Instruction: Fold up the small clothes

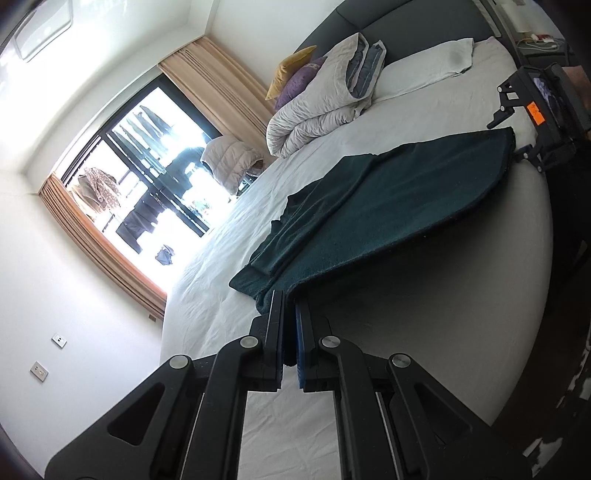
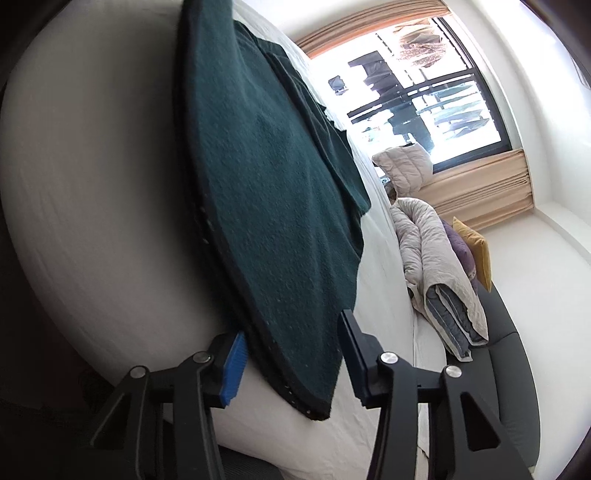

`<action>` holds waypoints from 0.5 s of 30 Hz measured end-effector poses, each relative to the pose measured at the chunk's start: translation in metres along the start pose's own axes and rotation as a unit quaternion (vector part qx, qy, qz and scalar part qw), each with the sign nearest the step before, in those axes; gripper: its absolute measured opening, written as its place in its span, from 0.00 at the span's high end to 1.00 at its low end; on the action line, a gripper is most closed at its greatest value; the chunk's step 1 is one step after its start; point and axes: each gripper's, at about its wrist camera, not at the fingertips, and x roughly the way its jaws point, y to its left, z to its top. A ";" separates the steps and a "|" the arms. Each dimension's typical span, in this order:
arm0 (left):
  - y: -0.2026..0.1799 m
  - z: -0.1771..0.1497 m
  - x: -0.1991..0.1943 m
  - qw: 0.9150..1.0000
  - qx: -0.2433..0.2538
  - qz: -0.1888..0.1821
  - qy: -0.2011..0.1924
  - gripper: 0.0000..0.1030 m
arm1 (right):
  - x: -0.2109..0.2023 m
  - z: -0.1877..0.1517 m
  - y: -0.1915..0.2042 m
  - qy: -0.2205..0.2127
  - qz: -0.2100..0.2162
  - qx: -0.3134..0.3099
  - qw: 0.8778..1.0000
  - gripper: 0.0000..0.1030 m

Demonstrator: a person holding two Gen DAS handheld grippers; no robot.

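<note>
A dark green knitted garment (image 1: 388,210) lies spread along the edge of a white bed (image 1: 424,103), one sleeve folded over its body. My left gripper (image 1: 290,299) is shut on the garment's near corner. The right gripper (image 1: 532,122) shows at the far end of the garment in the left wrist view. In the right wrist view my right gripper (image 2: 291,354) is open, its blue pads (image 2: 232,365) on either side of the garment's (image 2: 266,206) near hem corner, which lies between the fingers.
A rolled grey quilt (image 1: 325,99), purple and yellow cushions (image 1: 295,70) and a white pillow (image 1: 424,66) lie at the dark headboard (image 1: 413,26). A bright window with beige curtains (image 1: 147,177) is beyond. The bed's rounded edge (image 1: 498,295) drops to a dark floor.
</note>
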 end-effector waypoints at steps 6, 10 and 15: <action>-0.009 -0.009 0.001 1.000 0.002 -0.011 0.009 0.96 | 0.012 -0.016 -0.015 0.022 0.014 0.010 1.000 0.75; -0.015 -0.019 0.005 0.999 -0.001 -0.027 0.029 0.96 | 0.011 -0.016 -0.015 0.014 0.026 0.005 1.000 0.92; -0.022 -0.034 0.013 0.997 -0.009 -0.045 0.055 0.96 | 0.013 -0.015 -0.016 0.021 0.042 0.004 0.999 0.95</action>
